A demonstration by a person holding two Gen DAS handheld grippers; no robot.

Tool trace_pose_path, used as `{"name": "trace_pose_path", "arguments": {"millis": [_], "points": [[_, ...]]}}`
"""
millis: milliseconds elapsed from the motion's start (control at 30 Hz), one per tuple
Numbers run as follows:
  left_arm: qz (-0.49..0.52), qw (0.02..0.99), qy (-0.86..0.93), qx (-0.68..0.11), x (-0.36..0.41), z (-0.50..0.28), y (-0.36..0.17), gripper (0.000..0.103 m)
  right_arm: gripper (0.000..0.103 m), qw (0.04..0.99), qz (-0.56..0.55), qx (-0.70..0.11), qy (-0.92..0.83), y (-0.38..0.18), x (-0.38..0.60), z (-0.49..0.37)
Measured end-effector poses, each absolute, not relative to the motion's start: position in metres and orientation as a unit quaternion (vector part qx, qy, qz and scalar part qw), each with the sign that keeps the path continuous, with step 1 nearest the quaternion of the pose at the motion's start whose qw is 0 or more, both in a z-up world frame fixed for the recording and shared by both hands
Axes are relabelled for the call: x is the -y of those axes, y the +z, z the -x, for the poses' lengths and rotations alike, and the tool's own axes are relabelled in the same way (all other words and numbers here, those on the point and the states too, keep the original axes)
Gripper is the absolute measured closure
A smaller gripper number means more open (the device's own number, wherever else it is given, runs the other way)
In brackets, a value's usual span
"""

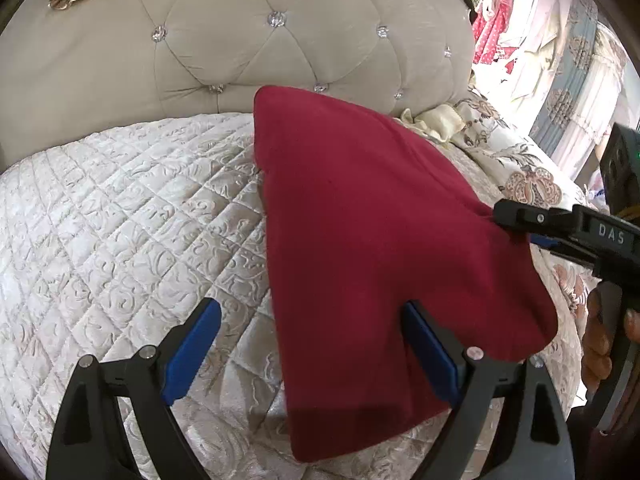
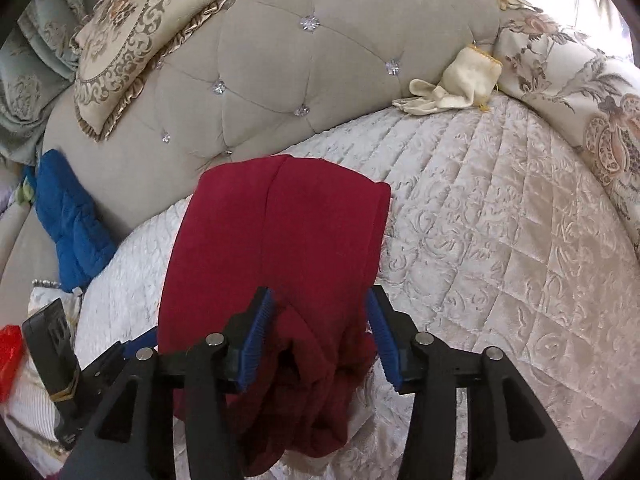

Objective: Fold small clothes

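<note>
A dark red garment [image 1: 372,240] lies folded on the quilted bed; it also shows in the right wrist view [image 2: 276,248]. My left gripper [image 1: 312,344] is open, its blue pads [image 1: 192,352] straddling the garment's near left edge. My right gripper [image 2: 320,332] is open with bunched red cloth lying between its blue pads [image 2: 256,336]. The right gripper also shows in the left wrist view [image 1: 520,216], at the garment's right edge. The left gripper [image 2: 120,352] shows at the garment's left edge in the right wrist view.
The cream quilted bedspread [image 1: 120,220] runs to a tufted beige headboard [image 1: 280,40]. A cream glove [image 2: 452,88] lies by the headboard. A floral pillow [image 2: 580,92] sits at the right, a blue quilted item [image 2: 68,216] at the left, and an ornate cushion [image 2: 132,32] on top.
</note>
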State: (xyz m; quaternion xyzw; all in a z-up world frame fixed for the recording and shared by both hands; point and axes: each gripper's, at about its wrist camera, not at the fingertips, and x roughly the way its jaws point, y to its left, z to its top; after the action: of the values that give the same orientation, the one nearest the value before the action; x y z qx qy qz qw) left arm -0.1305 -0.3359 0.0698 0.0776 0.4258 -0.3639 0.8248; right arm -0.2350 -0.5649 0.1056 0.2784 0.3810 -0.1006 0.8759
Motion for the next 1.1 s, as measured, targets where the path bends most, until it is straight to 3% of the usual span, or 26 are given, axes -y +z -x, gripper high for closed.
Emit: {"name": "trace_pose_path", "arguments": {"millis": [200, 400, 633, 900, 967, 1000, 1100], "points": [[-0.079, 0.824, -0.367, -0.426, 0.336, 0.129, 0.069, 0.009, 0.074, 0.869, -0.26, -0.4, -0.127, 0.099, 0.559, 0.223], [-0.077, 0.81, -0.384, -0.437, 0.339, 0.127, 0.07, 0.009, 0.06, 0.867, -0.294, -0.388, -0.109, 0.077, 0.569, 0.228], [0.038, 0.771, -0.404, -0.491, 0.33, 0.087, 0.08, 0.004, 0.05, 0.868, -0.358, -0.34, -0.059, 0.076, 0.599, 0.227], [0.035, 0.74, -0.409, -0.533, 0.37, 0.058, 0.054, 0.004, 0.047, 0.857, -0.384, -0.344, -0.007, 0.049, 0.598, 0.2], [0.022, 0.75, -0.416, -0.513, 0.377, 0.065, 0.053, 0.007, 0.06, 0.861, -0.37, -0.35, 0.0, 0.05, 0.592, 0.196], [0.014, 0.746, -0.43, -0.509, 0.381, 0.068, 0.055, 0.015, 0.074, 0.86, -0.372, -0.35, 0.006, 0.049, 0.589, 0.194], [0.013, 0.748, -0.424, -0.51, 0.376, 0.071, 0.064, 0.037, 0.086, 0.86, -0.378, -0.344, 0.005, 0.057, 0.583, 0.196]]}}
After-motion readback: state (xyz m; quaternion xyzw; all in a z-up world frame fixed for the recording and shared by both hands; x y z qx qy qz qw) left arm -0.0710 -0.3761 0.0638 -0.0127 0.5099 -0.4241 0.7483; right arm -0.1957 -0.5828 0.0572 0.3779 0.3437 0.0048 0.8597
